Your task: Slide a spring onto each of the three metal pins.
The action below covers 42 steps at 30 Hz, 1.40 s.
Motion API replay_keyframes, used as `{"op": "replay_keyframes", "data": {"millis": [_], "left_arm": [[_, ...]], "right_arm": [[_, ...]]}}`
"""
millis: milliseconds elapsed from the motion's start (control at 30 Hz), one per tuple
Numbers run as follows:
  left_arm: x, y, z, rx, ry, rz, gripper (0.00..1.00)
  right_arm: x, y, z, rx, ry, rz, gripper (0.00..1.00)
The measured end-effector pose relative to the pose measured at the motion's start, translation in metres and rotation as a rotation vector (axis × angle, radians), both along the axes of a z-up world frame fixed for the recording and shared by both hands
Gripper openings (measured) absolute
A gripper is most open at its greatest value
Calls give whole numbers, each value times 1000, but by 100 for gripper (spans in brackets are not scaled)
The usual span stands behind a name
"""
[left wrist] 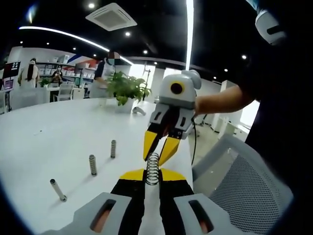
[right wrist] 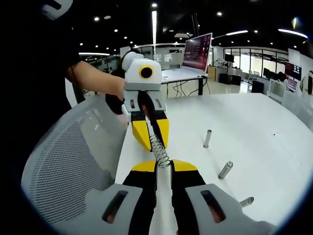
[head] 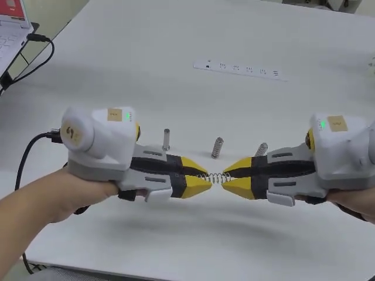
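I am holding the spring (head: 216, 177) in the air between the two hand-held grippers, just above the surface (head: 146, 52) and in front of the row of pins. The left hand-held gripper (head: 206, 180) is pinching one end of it with its jaws pressed together. The right hand-held gripper (head: 227, 178) is pinching the other end, tip facing tip, so the coil is bridging the short gap between them. I am judging this to be a regrip: a coil this thin is likely sitting poorly in one pair of jaws, and steadying it at both ends is letting me choose which side carries it and at what angle. In the left gripper view the right one's jaws are looking slightly parted around the coil, so its hold may be the looser. Behind them the middle pin (head: 217, 147) and the right pin (head: 261, 150) are already wearing springs. The bare pin (head: 166, 139) is standing upright at the left end of the row, on my left hand-held gripper's side, which is why I am expecting that one to carry the spring over. For that the spring is going to need gripping by its side, with its bore open and upright. The risk I am watching for is the coil popping free as one end is being released.
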State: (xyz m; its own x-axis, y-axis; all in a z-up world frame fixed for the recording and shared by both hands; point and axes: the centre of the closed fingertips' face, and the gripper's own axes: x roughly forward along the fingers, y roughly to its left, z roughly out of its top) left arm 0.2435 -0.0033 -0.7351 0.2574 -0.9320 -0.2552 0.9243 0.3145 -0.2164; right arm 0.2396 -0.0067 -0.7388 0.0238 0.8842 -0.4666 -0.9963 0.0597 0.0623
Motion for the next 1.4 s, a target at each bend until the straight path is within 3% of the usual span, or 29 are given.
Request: {"op": "replay_keyframes", "data": {"millis": [567,1033,1400], "left_arm": [[-2,0,-3,7,3,2,2],[-7,-4,-9,33,-3,-15,2],[-5,-8,-8,37,-16,-18,2]], "right_arm": [[2,1,12,20,-16,19,8],[-1,17,32,127,27,6,8],[-5,28,40,151,-18,18,8]]}}
